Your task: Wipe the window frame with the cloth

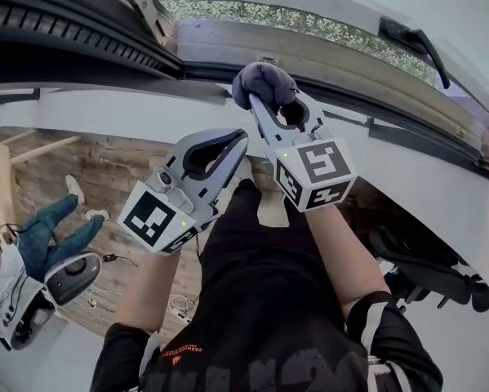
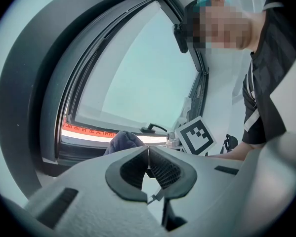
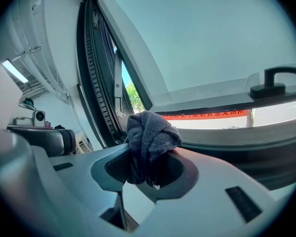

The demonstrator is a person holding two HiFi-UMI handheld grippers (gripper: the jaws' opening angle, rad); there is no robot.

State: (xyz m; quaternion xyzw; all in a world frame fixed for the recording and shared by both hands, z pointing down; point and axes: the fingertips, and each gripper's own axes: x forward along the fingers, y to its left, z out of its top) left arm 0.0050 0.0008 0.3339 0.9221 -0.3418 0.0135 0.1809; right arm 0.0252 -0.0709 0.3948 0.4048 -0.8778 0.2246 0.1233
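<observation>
The window frame (image 1: 334,60) takes up the whole top of the head view, with the sash swung open. I can't spot any wiped streak or dirt line on it, so there's no telling how much is done. My guess is most of the run along the bottom rail is still left.

The right gripper (image 1: 268,103) is up at that bottom rail, jaws clamped on the cloth (image 1: 263,84) — a dark bunched wad sticking out past the tips. It's right by the rail, but I can't tell if it's actually touching.

The left gripper (image 1: 239,139) hangs lower, near the right one, with its 2 jaws pressed together on nothing — just along for the ride.
</observation>
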